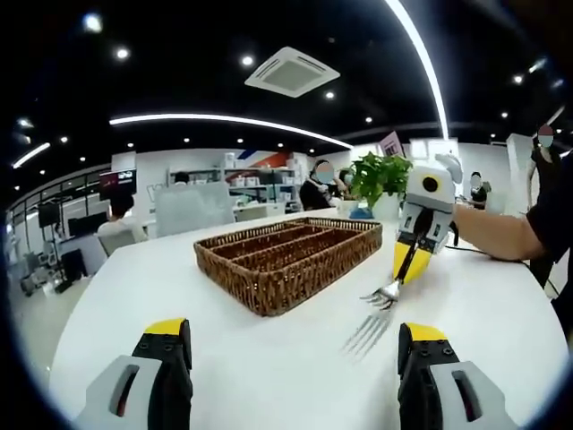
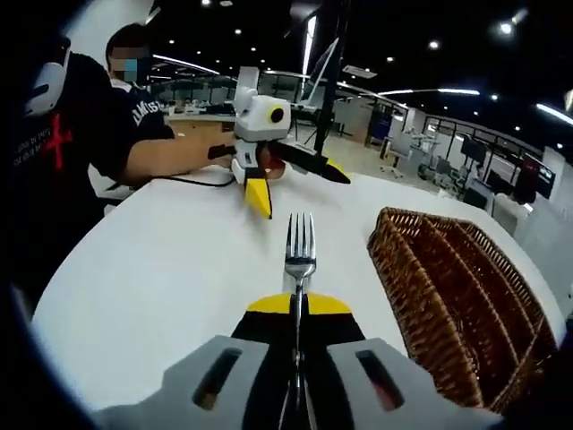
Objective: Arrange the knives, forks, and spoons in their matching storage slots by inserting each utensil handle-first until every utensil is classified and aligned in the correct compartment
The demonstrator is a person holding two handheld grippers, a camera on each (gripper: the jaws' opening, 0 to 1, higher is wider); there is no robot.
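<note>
A woven wicker tray (image 1: 291,253) with long compartments sits in the middle of the white table (image 1: 224,358); its compartments look empty. In the left gripper view my left gripper (image 1: 294,345) stands open at the near edge, its yellow-tipped jaws wide apart. To the tray's right, my right gripper (image 1: 405,271) is shut on a silver fork (image 1: 385,294), tines hanging just above the table. In the right gripper view the fork (image 2: 299,251) sticks forward out of the shut right gripper (image 2: 298,309), with the tray (image 2: 457,296) to its right. The left gripper (image 2: 303,193) is open ahead.
A potted green plant (image 1: 380,177) stands behind the tray's far right corner. The person's arm (image 1: 488,235) reaches in from the right, and a black cable (image 2: 192,179) lies on the table near it. People sit at desks in the background.
</note>
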